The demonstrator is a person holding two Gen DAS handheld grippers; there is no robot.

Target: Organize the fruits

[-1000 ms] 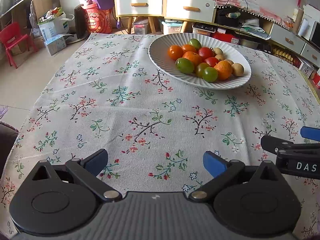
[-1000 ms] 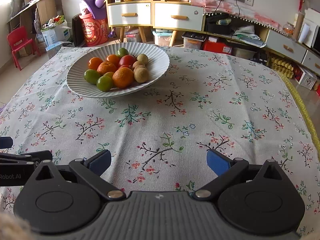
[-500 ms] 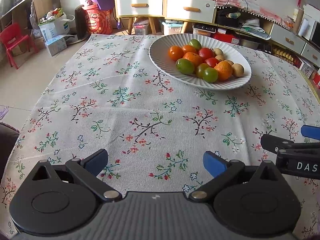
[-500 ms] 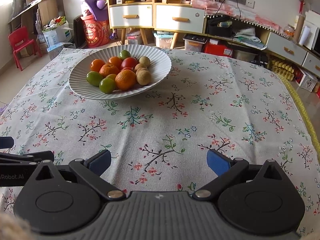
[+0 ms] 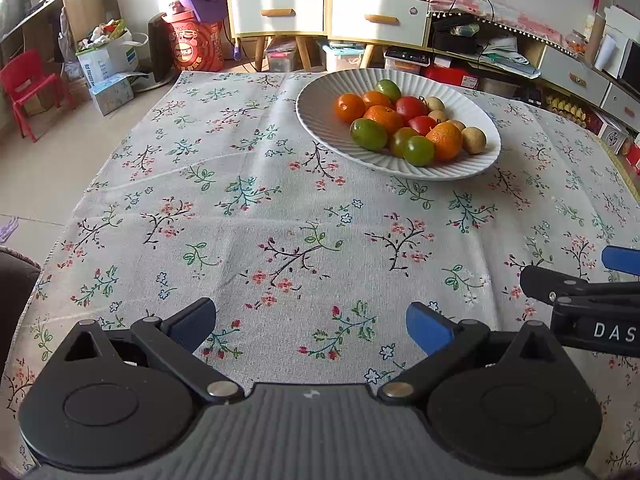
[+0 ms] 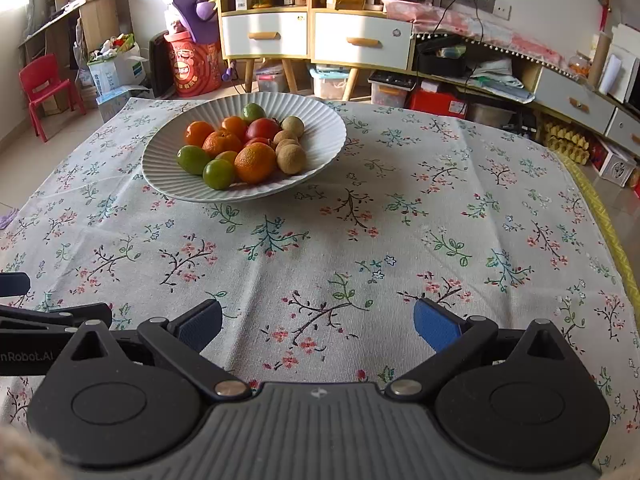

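A white ribbed plate (image 5: pixel 320 120) (image 6: pixel 328 136) stands at the far side of the table, heaped with fruit: oranges (image 5: pixel 444 141) (image 6: pixel 255 162), green fruits (image 5: pixel 368 134) (image 6: pixel 193 159), red tomatoes (image 5: pixel 411 107) (image 6: pixel 263 129) and small brown round fruits (image 5: pixel 474 140) (image 6: pixel 291 159). My left gripper (image 5: pixel 311 326) is open over the cloth near the table's front edge, nothing between its blue pads. My right gripper (image 6: pixel 318 326) is open too, empty, well short of the plate. Each gripper shows at the side of the other's view.
A floral tablecloth (image 5: pixel 240 200) (image 6: pixel 440 200) covers the table. Its yellow edge (image 6: pixel 600 216) runs down the right. Behind stand white-drawered cabinets (image 6: pixel 312 36), a red chair (image 6: pixel 44 88), boxes and floor clutter.
My right gripper has risen and tipped up, so the plate sits lower in its view. The left gripper has barely moved. Both stay open.
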